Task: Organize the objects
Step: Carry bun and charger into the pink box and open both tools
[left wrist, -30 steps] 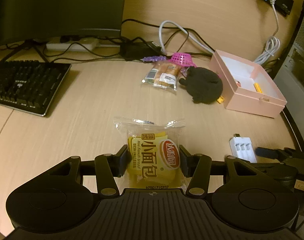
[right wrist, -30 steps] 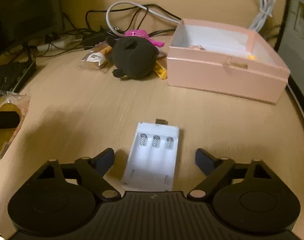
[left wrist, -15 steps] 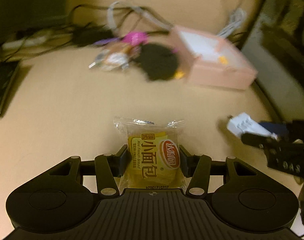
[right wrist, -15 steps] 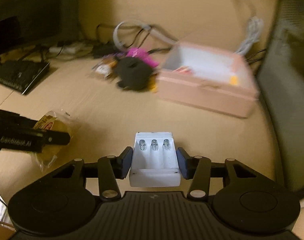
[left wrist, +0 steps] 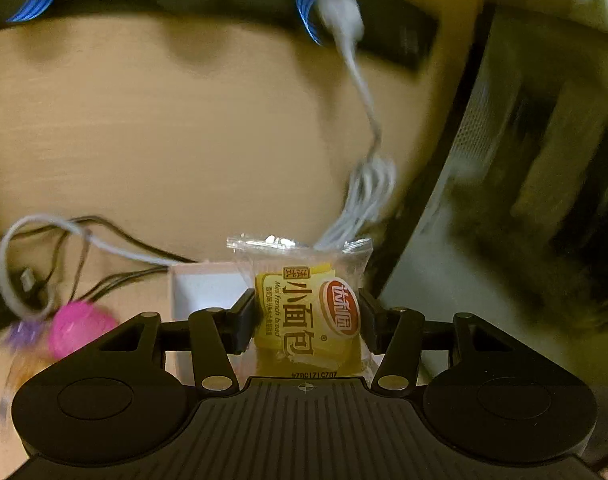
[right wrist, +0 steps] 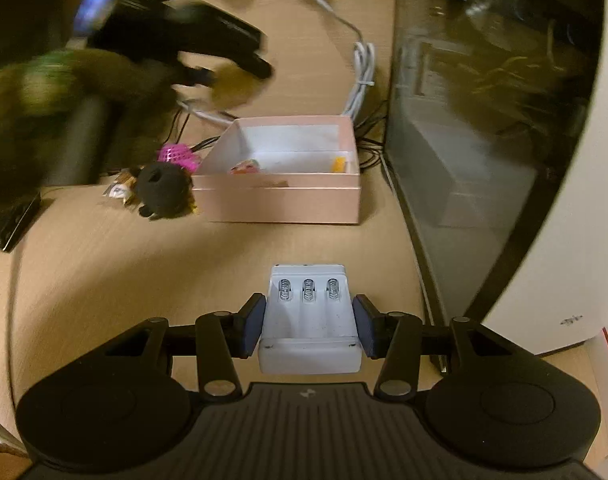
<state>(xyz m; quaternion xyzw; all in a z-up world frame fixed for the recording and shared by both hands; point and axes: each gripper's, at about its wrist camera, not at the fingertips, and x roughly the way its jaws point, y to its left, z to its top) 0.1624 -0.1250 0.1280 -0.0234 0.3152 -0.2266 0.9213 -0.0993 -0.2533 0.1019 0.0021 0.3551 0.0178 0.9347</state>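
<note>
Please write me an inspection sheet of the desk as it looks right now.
Surface: light wooden desk.
Job's things: pink box open, small items inside; bread packet and white battery charger both held in the air.
Clutter: black plush toy, pink basket and snack wrappers left of the box.
Grippers: left gripper shut on the bread packet; right gripper shut on the battery charger.
Cables: white cable and black cables behind the box.
Surroundings: keyboard at left, glass-sided case at right.
</note>
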